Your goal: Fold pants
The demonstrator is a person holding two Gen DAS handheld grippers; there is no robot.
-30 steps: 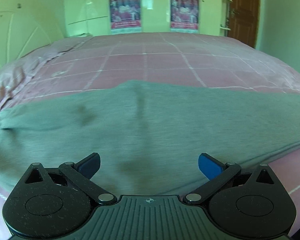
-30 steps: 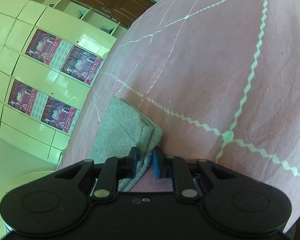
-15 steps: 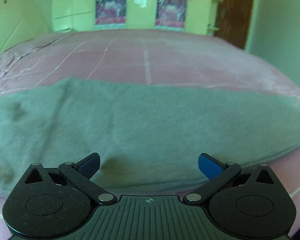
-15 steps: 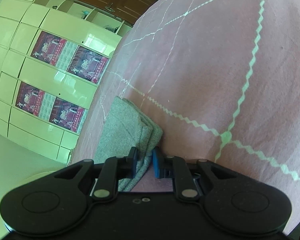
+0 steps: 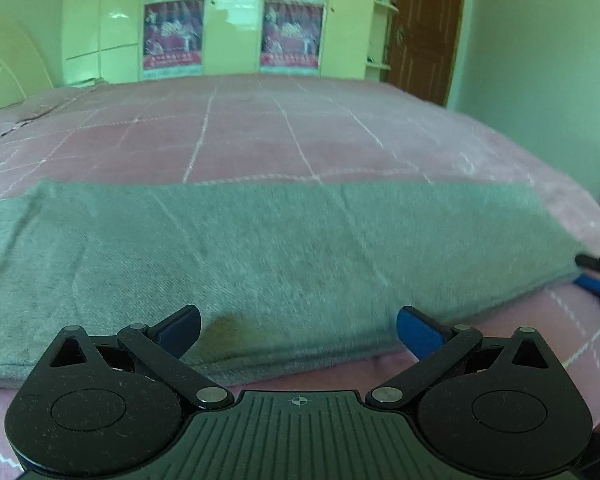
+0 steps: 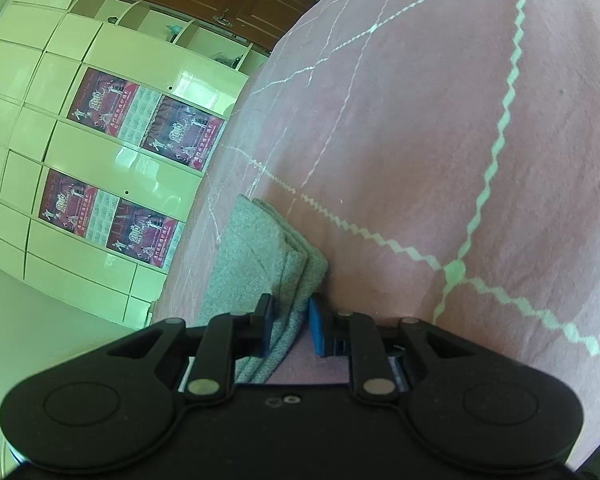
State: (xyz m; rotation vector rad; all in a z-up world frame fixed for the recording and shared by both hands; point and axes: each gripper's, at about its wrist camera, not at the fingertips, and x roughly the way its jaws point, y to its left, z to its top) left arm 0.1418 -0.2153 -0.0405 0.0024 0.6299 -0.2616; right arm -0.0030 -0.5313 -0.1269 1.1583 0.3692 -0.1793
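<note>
Lying flat across pink bedspread (image 5: 260, 136), grey pants (image 5: 284, 248), open bed toward 12 o'clock, left gripper (image 5: 298, 330) spread wide and empty, right gripper (image 6: 290, 322) just easing apart around the pants' end, cupboards (image 5: 232, 28) beyond.

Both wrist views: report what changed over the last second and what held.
The left gripper, open and empty, slid along the grey pants toward the end by the right gripper, now in view. The right gripper's jaws have just been opening slightly, the layered pants edge still between them. Pants stayed flat on the pink bedspread.

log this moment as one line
left tongs: open over pants | right tongs: just easing open, pants edge between pads | bed: pants flat
</note>
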